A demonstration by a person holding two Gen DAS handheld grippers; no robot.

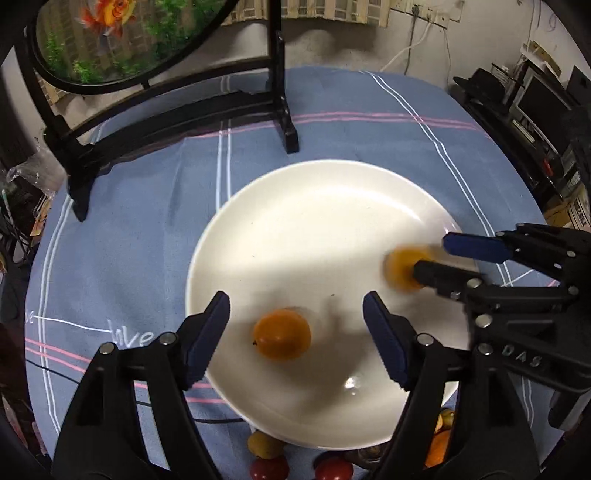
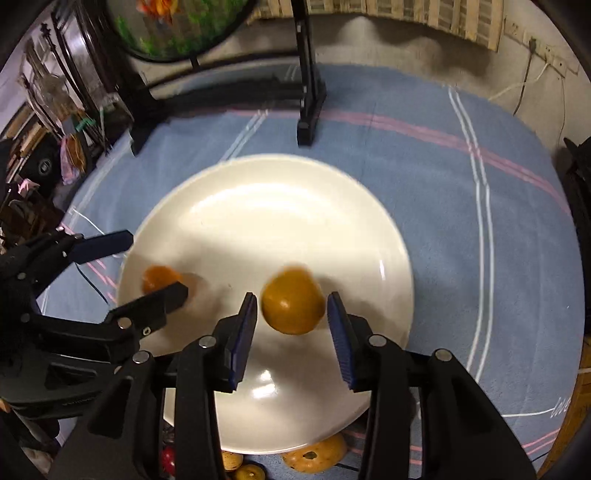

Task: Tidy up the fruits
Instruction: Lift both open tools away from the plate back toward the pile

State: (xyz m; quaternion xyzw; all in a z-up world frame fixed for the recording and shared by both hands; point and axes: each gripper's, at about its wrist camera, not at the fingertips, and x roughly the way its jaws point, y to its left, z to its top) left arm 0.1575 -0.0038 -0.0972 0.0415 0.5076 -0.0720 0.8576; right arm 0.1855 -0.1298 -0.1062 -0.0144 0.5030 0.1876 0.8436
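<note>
A white plate sits on the blue cloth; it also shows in the right wrist view. An orange fruit lies on the plate between the fingers of my open left gripper, untouched. A second orange fruit is between the fingers of my right gripper, which is open with a gap on each side. That fruit is blurred in the left wrist view. The first fruit shows small in the right wrist view, behind the left gripper's finger.
A black stand holding a round fish picture stands at the back of the table. Several small red and yellow fruits lie at the plate's near edge, with a larger spotted one. Cluttered shelves lie right.
</note>
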